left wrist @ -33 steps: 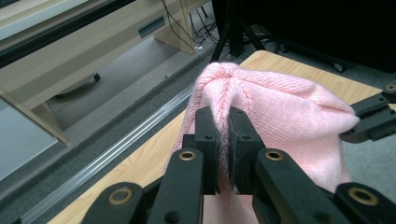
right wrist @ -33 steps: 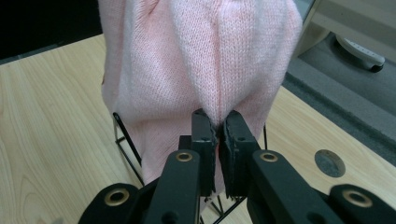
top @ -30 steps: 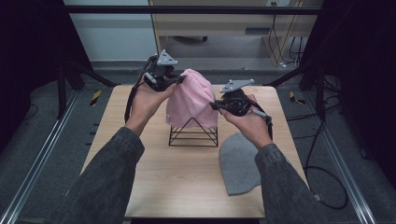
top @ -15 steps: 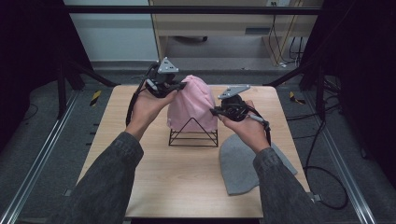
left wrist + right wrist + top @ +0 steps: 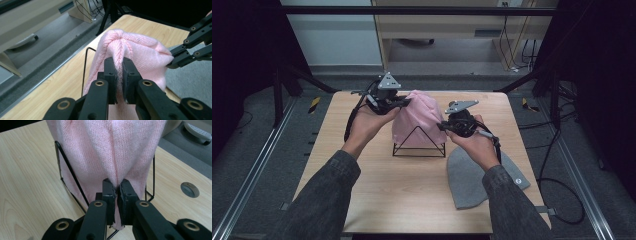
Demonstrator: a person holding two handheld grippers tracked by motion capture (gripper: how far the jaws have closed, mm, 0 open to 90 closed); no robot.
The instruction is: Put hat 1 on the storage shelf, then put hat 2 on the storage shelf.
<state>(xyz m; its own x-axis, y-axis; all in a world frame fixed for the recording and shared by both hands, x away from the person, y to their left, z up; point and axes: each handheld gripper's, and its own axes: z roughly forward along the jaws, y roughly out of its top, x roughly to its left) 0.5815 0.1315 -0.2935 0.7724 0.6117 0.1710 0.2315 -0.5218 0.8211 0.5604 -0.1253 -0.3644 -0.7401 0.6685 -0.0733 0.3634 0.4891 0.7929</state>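
A pink knit hat hangs over a black wire stand at the middle of the table. My left gripper is shut on a fold of the pink hat at its upper left side, the jaws pinching the knit between them. My right gripper is shut on a fold at the hat's right side, low down; in the right gripper view the pink hat runs down into the closed jaws, with the wire stand behind.
A grey knit hat lies flat on the wooden table near the front right, under my right forearm. A round cable hole sits in the tabletop. Dark frame posts and cables stand around the table edges.
Both grippers have sunk a little with the pink hat held between them, drawing it lower over the wire stand. Their jaws stay shut on the knit.
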